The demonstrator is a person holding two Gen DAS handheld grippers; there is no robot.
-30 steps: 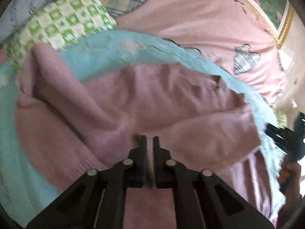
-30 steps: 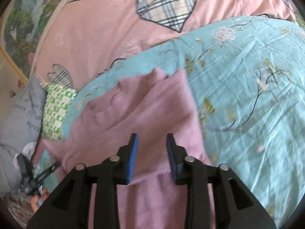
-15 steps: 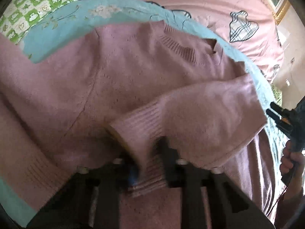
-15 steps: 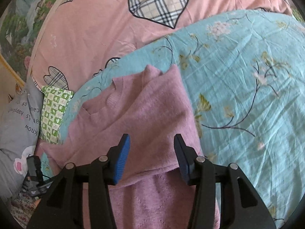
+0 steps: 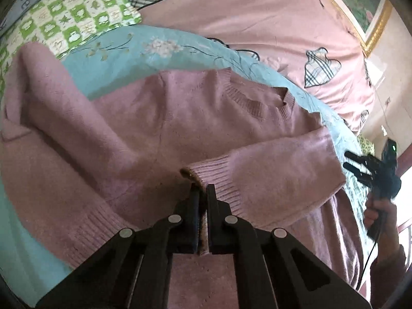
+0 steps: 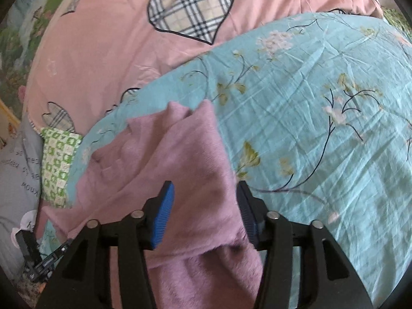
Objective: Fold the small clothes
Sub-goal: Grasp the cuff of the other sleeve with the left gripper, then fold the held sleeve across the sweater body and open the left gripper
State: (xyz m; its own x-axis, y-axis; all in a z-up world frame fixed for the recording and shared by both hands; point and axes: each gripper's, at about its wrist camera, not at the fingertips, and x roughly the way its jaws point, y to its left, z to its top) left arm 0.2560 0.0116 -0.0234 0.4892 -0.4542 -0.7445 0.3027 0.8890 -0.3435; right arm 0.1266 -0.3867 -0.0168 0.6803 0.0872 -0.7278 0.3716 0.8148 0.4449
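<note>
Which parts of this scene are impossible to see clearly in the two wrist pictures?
- Left wrist view: the pink sweater hem is cut off behind the left hand-held gripper.
- Left wrist view: how much cuff sits between the closed fingers is hidden.
- Right wrist view: sweater edges are blurred, and its lower part lies behind the open right hand-held gripper.

Upside-down dark lettering is showing on the grey printed fabric (image 6: 18, 170) at the bed's edge; only "know" is reading clearly.
</note>
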